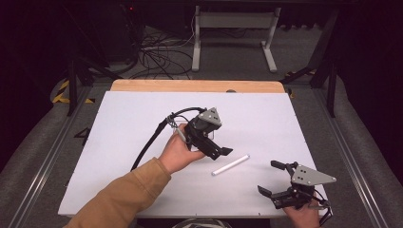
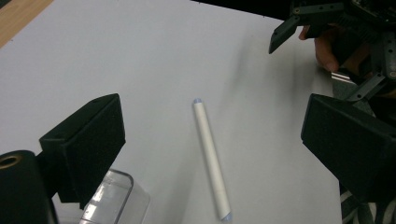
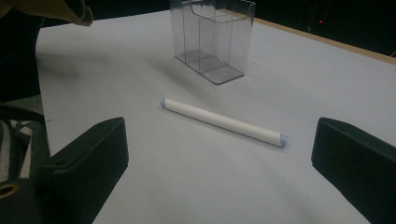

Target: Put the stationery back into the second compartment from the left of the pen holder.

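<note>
Jaws apart; white stick [image 1: 230, 165] lies diagonally.

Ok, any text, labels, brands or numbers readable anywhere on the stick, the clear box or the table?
None readable.
White stick: plain, no print.
Clear plastic box: no label visible.
White table sheet: blank.
Floor mark left of the table: possibly a "4", too dim to be sure.

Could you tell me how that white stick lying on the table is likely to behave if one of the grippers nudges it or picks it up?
The white stick looks round and smooth, so a sideways nudge would probably roll it across the flat white table. It lies perfectly straight, so it is likely stiff. Being so thin, it may be light and could snap under a hard squeeze.
</note>
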